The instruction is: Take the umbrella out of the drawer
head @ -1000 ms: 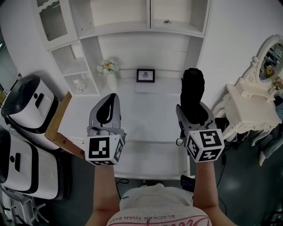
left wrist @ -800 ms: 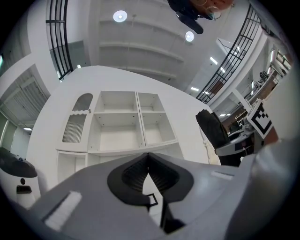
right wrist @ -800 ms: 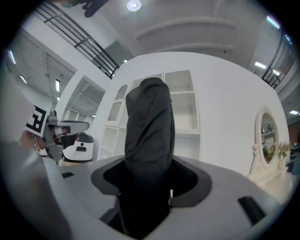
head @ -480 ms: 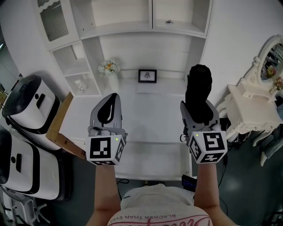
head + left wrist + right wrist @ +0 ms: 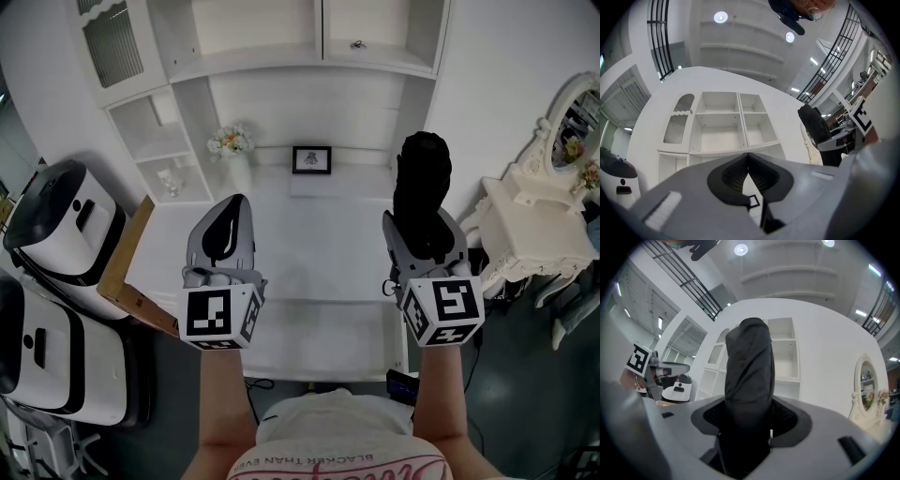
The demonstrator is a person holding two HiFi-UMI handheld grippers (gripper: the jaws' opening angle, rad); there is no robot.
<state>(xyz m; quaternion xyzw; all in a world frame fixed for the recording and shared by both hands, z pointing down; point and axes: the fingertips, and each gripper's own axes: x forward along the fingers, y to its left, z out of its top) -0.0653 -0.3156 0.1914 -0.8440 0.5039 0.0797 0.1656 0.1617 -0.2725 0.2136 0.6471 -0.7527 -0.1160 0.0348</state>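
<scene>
A folded black umbrella (image 5: 422,183) in its sleeve sticks out forward from my right gripper (image 5: 422,227), which is shut on its lower part above the right side of the white desk (image 5: 319,234). In the right gripper view the umbrella (image 5: 749,366) fills the gap between the pads of the right gripper (image 5: 749,414) and rises past them. My left gripper (image 5: 234,206) hovers over the desk's left side. Its pads meet at the tip of the left gripper (image 5: 748,158) with nothing between them. I cannot make out a drawer.
A white shelf unit (image 5: 281,56) stands behind the desk, with a flower vase (image 5: 231,145) and a small picture frame (image 5: 310,160) at its foot. White machines (image 5: 56,225) and a wooden board (image 5: 127,272) are at the left. A white dressing table (image 5: 525,239) with a mirror stands at the right.
The right gripper has tilted slightly with the umbrella, which now points a little more to the right. The left gripper has stayed where it was.
</scene>
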